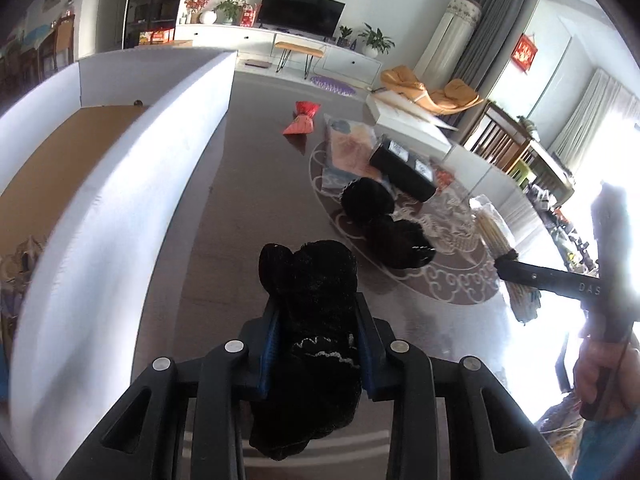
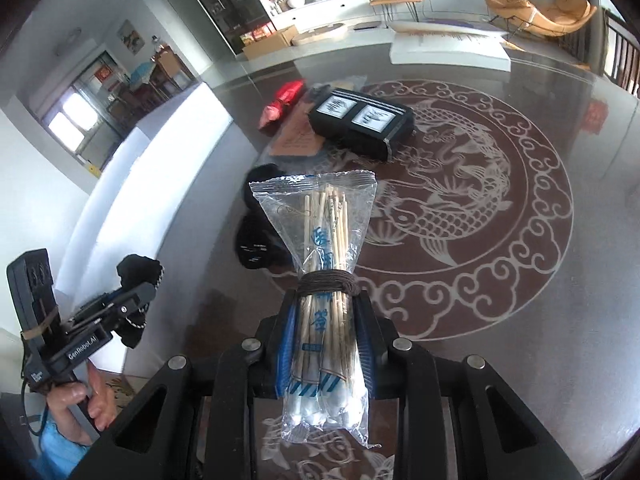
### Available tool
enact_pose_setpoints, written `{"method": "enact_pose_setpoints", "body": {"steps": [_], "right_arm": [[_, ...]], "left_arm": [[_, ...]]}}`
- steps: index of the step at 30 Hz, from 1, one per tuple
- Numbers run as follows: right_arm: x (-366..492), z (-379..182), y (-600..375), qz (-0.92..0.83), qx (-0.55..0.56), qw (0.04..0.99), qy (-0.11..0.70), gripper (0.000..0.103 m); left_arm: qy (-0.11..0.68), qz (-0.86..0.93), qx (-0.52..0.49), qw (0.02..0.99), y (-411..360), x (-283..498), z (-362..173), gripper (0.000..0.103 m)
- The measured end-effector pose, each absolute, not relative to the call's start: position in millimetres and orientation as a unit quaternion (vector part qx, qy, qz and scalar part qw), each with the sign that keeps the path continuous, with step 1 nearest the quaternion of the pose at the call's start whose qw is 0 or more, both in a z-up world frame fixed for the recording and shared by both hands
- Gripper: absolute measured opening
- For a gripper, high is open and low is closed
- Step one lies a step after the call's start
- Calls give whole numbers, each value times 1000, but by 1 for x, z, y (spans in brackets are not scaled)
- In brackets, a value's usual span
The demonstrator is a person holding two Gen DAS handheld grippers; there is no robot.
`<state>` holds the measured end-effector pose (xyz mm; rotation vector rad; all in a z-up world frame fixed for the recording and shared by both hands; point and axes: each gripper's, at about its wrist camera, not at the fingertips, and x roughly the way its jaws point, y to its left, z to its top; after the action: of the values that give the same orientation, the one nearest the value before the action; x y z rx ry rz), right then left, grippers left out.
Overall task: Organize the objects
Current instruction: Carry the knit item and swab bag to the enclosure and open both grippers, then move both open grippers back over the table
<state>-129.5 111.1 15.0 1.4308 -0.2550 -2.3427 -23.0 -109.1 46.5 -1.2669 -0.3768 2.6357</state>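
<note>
My left gripper (image 1: 318, 320) is shut on a black sock (image 1: 310, 300), held above the brown glass table (image 1: 248, 208); the same gripper (image 2: 136, 280) shows at the lower left of the right wrist view with the sock (image 2: 138, 270) in it. My right gripper (image 2: 326, 316) is shut on a clear bag of cotton swabs (image 2: 326, 248) bound with dark cord, lifted off the table. In the left wrist view that bag (image 1: 496, 236) hangs from the right gripper (image 1: 505, 264) at the right. Two more black socks (image 1: 384, 216) lie on the table.
A white-walled cardboard box (image 1: 120, 168) stands open to the left. On the table lie a black pouch with two white labels (image 2: 360, 120), a red packet (image 2: 280, 104), a flat printed packet (image 1: 348, 144) and a white box (image 2: 448, 52). A hand (image 2: 80, 400) grips the left handle.
</note>
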Motion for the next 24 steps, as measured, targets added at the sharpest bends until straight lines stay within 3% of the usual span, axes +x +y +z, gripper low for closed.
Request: {"method": "enact_pose_setpoints", "body": {"steps": [8, 15, 16, 17, 18, 20, 24], "right_arm": [[-109, 99, -47, -805, 451, 370, -110, 28], [-83, 100, -220, -755, 448, 477, -38, 31], [-82, 91, -238, -757, 451, 472, -20, 35], [-80, 83, -247, -761, 454, 464, -5, 49], [-79, 76, -250, -770, 452, 450, 9, 58], [-76, 72, -234, -788, 437, 434, 1, 65], [-74, 73, -154, -846, 379, 374, -10, 94]], "left_arm": [[-158, 913, -377, -12, -232, 13, 110, 33], [-132, 884, -415, -169, -332, 21, 92, 37], [-127, 874, -428, -192, -340, 22, 86, 46], [-127, 864, -436, -217, -347, 24, 80, 62], [-131, 859, -437, -232, -350, 29, 77, 68], [-144, 863, -421, -240, -350, 43, 75, 71], [-163, 880, -391, -214, -324, 61, 79, 72]]}}
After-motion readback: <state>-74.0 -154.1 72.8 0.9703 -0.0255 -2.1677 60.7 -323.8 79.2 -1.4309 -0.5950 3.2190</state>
